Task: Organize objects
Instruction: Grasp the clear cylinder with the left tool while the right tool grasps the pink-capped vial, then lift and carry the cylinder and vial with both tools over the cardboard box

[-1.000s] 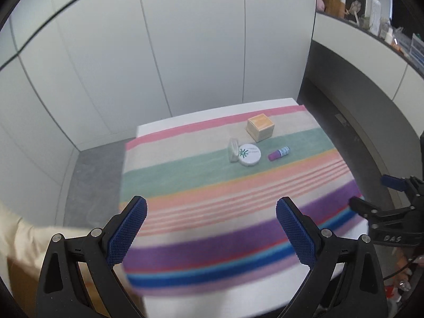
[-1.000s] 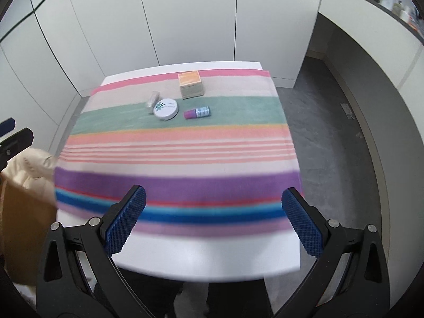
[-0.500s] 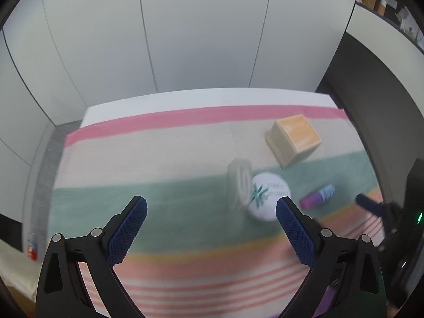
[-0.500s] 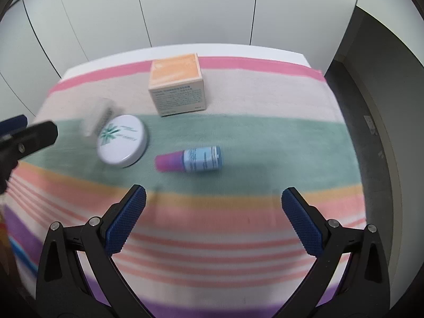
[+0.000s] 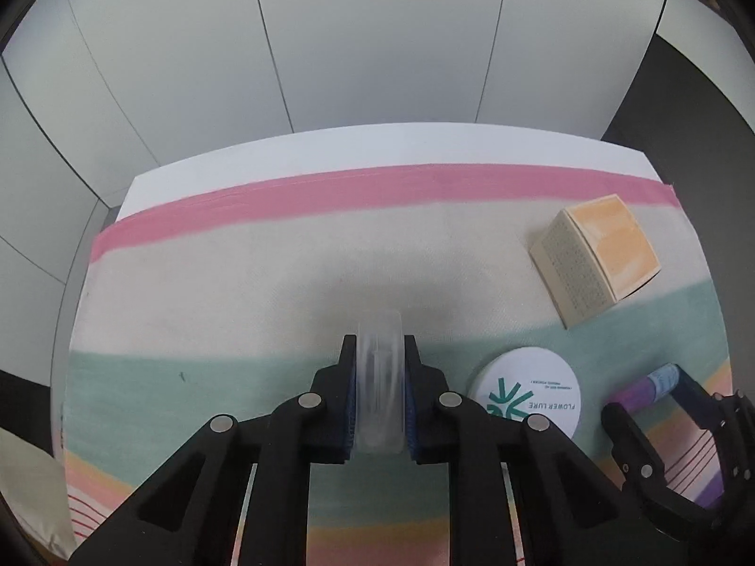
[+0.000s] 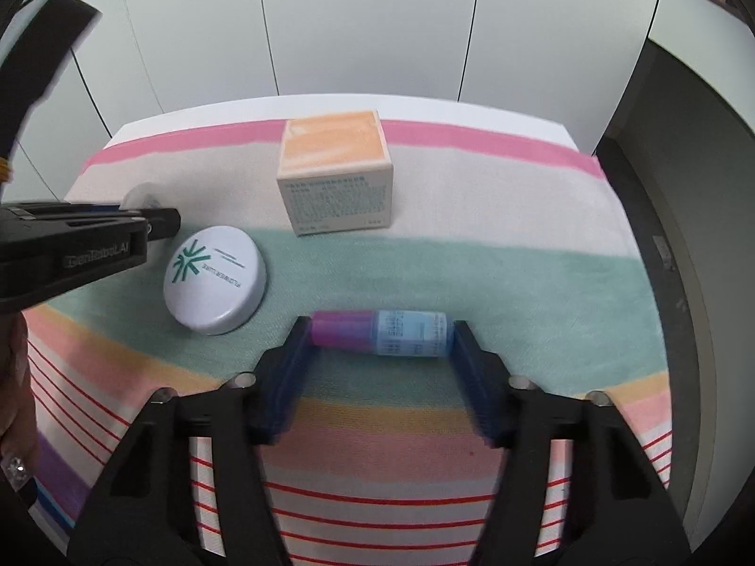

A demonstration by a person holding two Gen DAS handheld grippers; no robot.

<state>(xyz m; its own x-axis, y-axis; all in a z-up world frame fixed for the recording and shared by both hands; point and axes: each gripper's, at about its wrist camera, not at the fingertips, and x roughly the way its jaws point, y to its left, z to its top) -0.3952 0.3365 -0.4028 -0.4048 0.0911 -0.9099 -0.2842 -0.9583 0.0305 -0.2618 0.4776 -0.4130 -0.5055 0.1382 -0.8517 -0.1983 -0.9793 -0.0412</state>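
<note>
Your left gripper (image 5: 380, 396) is closed on the clear round case (image 5: 380, 372), which stands on its edge between the two pads, so a grip on its flat faces is the natural one. Whether the case is lifted or touches the striped cloth (image 5: 236, 283) I cannot tell.

Your right gripper (image 6: 382, 344) is half open, with its fingers at the two ends of the small bottle (image 6: 384, 332). The bottle lies on its side on the green stripe, purple cap to the left. The fingers look to touch or almost touch its ends; I judge the grip is not yet firm, because the picture is blurred there.

The white round tin (image 6: 214, 280) lies flat between the two grippers, and the orange-topped box (image 6: 335, 174) stands farther back.

Only the left wrist view shows the case edge-on between the pads. The right wrist view shows the bottle label and the printed front of the box, and there the case is almost hidden behind the left gripper.
</note>
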